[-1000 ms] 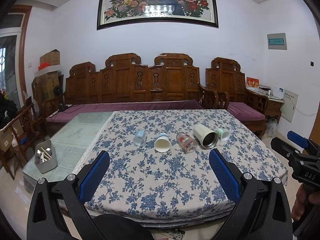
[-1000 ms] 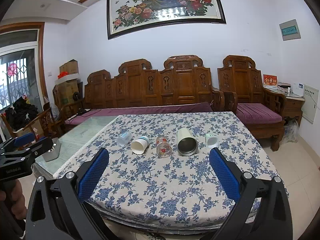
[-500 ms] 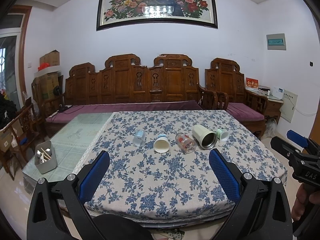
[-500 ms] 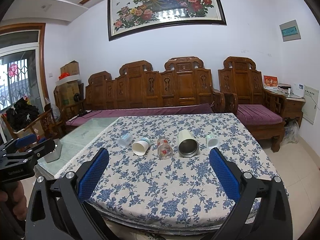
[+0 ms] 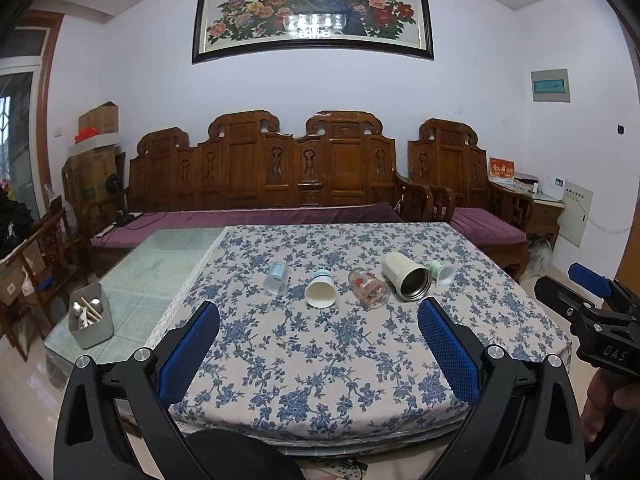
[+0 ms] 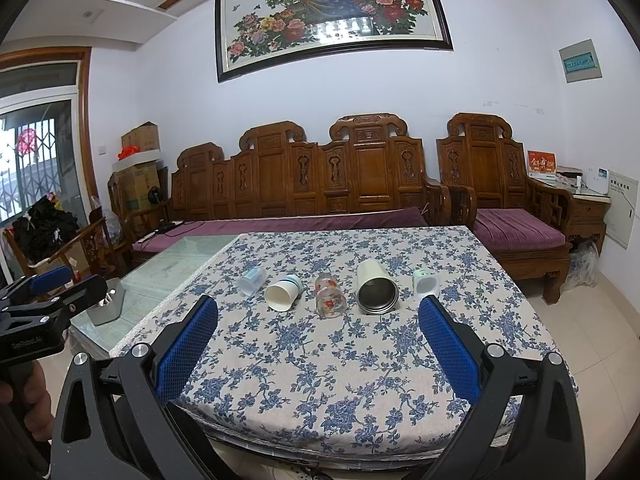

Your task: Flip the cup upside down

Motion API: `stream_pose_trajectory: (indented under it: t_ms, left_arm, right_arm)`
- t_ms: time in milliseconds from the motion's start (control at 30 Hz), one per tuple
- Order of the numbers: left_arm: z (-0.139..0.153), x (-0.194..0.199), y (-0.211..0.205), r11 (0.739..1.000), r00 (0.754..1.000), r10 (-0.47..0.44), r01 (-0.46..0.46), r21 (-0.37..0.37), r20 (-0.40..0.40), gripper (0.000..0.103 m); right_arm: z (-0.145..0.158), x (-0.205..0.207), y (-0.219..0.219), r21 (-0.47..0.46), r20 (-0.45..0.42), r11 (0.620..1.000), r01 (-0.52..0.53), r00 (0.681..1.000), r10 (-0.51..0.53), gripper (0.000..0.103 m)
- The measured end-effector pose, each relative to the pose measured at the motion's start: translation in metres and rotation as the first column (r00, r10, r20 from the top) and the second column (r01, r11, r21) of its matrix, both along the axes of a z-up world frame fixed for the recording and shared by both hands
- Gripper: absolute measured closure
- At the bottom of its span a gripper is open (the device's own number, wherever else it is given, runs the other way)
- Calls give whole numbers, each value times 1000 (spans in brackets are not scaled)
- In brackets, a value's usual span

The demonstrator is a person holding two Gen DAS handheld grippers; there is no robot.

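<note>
Both sets of jaws gape wide, holding nothing. Five cups lie on their sides in a row well ahead of them, mid-table (image 5: pixel 304 364). The white paper cup (image 5: pixel 320 293) and clear printed glass (image 5: pixel 369 288) would probably roll if nudged.

Lighting: bright, even, soft daylight from window (image 6: pixel 28 176) at far left. Shadows: faint. Glare: white reflection on framed painting (image 5: pixel 314 26) glass. Focus: sharp throughout. Distortion: strong fisheye bowing at edges; dark vignette in corners.
</note>
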State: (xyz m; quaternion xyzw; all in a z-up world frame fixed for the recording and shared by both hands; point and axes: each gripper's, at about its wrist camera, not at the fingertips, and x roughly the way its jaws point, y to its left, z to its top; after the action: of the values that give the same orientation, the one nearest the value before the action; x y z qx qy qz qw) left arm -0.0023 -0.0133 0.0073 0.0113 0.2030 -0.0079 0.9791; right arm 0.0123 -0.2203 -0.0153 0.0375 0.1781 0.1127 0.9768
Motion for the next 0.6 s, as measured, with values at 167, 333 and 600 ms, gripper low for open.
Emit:
stream_pose_trajectory:
  t_ms: [167, 333, 600]
  left_arm:
    - [2, -1, -1, 1000, 1000, -1, 1, -1, 2, 8]
    - [1, -1, -1, 1000, 1000, -1, 1, -1, 3, 8]
    - [1, -2, -1, 1000, 1000, 0, 0, -2, 3, 8]
  right_arm:
    - [0, 0, 0, 1, -1, 1000, 0, 1000, 0, 3]
    - [0, 0, 0, 1, 0, 1000, 0, 1000, 0, 3]
    - [-1, 0, 0, 1, 0, 1000, 0, 1000, 0, 3]
